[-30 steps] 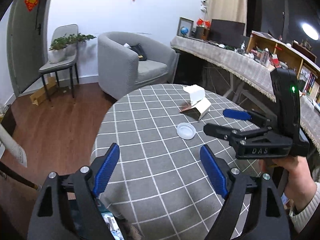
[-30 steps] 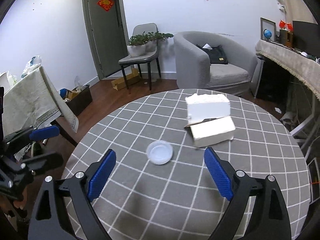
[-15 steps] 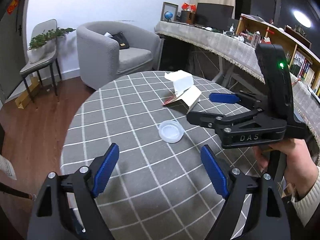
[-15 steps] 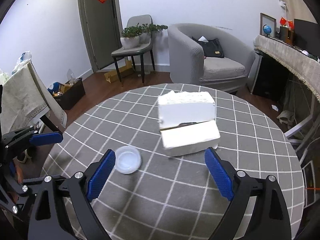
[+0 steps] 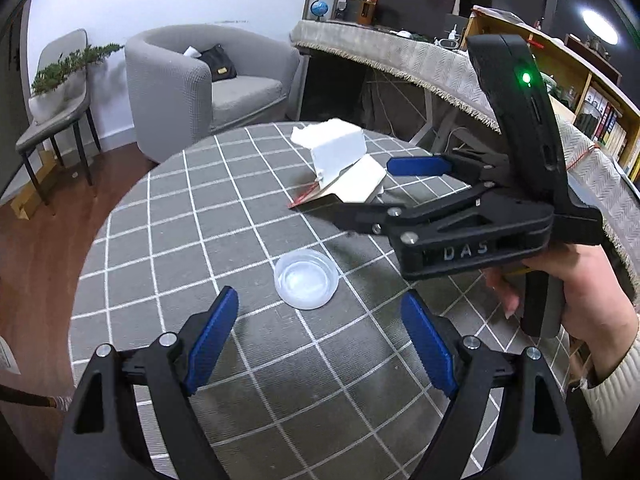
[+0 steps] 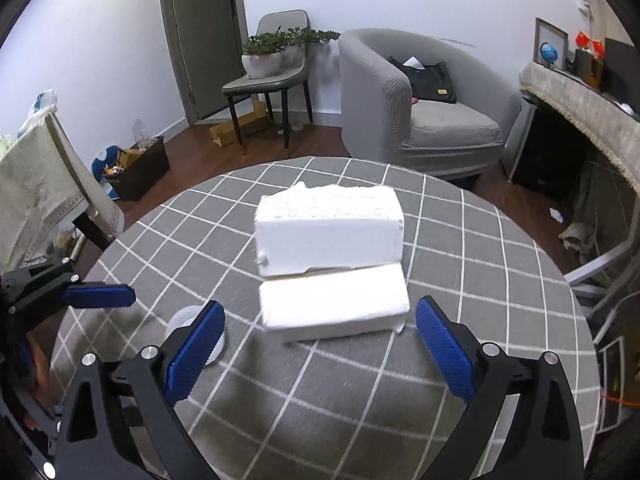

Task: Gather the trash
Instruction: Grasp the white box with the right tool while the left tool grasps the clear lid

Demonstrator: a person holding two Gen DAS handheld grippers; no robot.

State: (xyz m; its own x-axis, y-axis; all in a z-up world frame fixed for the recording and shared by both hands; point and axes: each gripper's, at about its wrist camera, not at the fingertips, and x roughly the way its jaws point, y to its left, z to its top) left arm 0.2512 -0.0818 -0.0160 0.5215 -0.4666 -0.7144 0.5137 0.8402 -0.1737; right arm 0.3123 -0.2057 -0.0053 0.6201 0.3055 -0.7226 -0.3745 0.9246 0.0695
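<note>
an open white box lies mid-table, a clear plastic lid near it. the right gripper hangs just before the box, opening, empty; the left gripper, closing slightly, holds nothing.

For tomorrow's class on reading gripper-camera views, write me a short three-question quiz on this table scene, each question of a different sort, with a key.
1. True or false: the clear plastic lid rests on top of the white foam box.
2. Multiple choice: what lies just ahead of the right gripper, between its two fingers?
A. the lid
B. the white foam box
C. a potted plant
3. Fill in: the table wears a grey cloth with a white ____ pattern.

Key
1. False. The lid lies flat on the cloth, apart from the box, ahead of the left gripper.
2. B. The right gripper's jaws are opening and touch nothing yet.
3. grid
</note>
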